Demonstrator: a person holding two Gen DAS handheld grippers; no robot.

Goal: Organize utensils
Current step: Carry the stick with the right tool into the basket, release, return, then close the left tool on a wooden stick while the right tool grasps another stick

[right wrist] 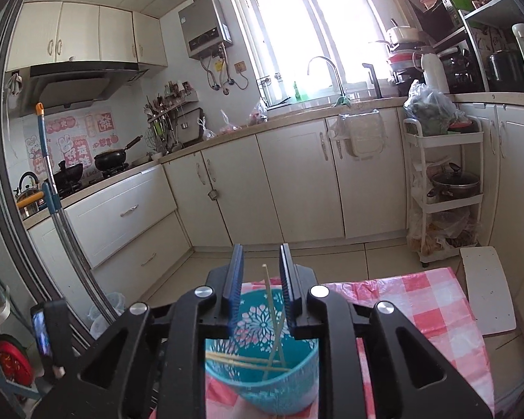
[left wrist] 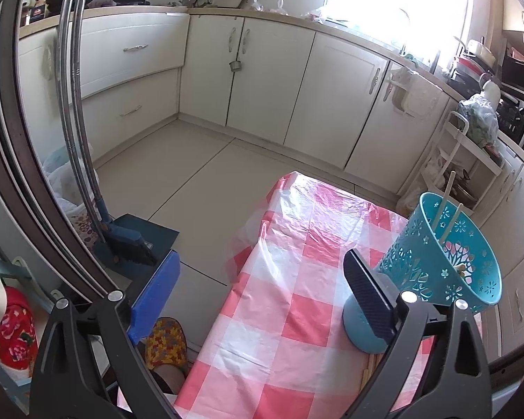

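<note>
A teal perforated utensil holder (left wrist: pixel 447 255) stands on the red-and-white checked tablecloth (left wrist: pixel 290 314), with pale chopsticks (left wrist: pixel 443 202) sticking out of it. My left gripper (left wrist: pixel 262 296) is wide open and empty; its right finger (left wrist: pixel 366 296) is next to the holder's base. In the right wrist view my right gripper (right wrist: pixel 261 279) hovers just above the holder (right wrist: pixel 262 373), jaws narrowly apart and holding nothing. Several chopsticks (right wrist: pixel 272 314) lean or lie inside the holder, one rising between the fingers.
A broom and dustpan (left wrist: pixel 129 237) lean at the left by the door frame. White cabinets (right wrist: pixel 297 174) line the far walls. A white trolley (right wrist: pixel 443 188) with a pot stands on the right. A white board (right wrist: pixel 485 289) lies beyond the table edge.
</note>
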